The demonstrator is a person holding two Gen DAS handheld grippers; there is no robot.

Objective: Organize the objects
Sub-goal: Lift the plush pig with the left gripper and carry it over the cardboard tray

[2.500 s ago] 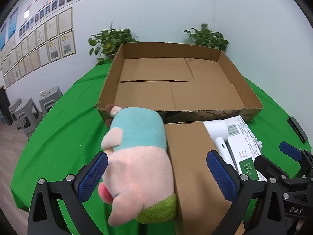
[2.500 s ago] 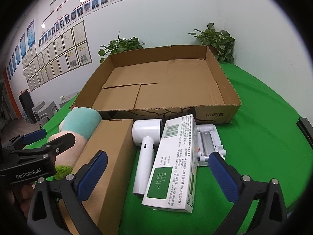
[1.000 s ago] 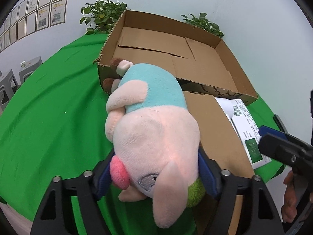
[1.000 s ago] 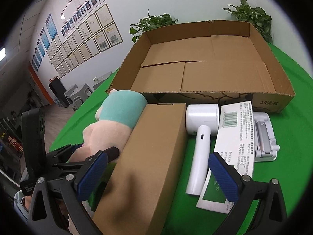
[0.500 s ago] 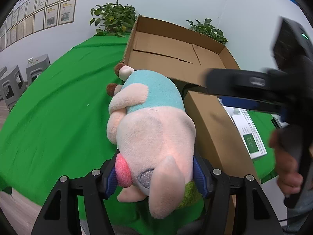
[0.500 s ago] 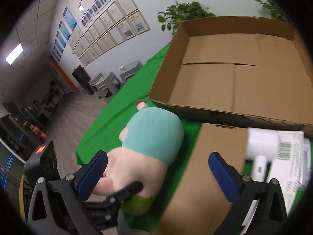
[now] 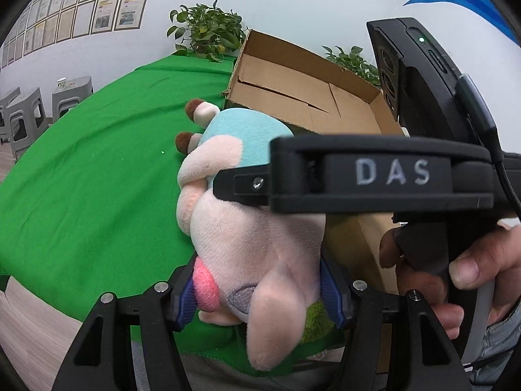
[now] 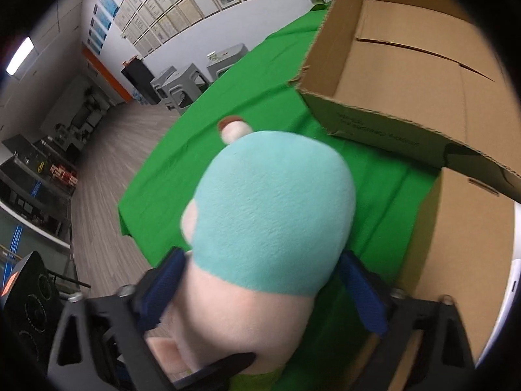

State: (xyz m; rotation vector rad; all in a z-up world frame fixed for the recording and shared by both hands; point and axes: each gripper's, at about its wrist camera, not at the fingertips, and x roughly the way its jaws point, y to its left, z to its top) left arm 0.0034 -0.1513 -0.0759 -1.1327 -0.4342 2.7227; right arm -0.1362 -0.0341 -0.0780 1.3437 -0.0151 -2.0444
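Grips the plush toy (image 7: 247, 234) at its pink head end with the left claw (image 7: 259, 296), blue pads sunk into the fabric on both sides, jaws partway in and just now closed further on it. Straddles the same toy from above with the right claw (image 8: 262, 280), about where the teal body meets the pink head. Jaws wide there, just been closing, with a blue pad close against each flank of the toy. Cannot tell whether those pads press or merely touch.

In the left view, shows the right claw's black body lying across the toy, held by a hand (image 7: 456, 280) at the right edge.

Finds the toy over the green worktop (image 7: 97, 179), outside the open cardboard box (image 8: 407, 65) and near that box's front left corner, brown-tipped feet pointing away from the left claw towards the box. Cannot tell whether lifted or resting on the cloth.

Places a closed brown carton (image 8: 462, 260) just beside the toy on its right, directly in front of the open box. Toy lengthwise alongside that carton.
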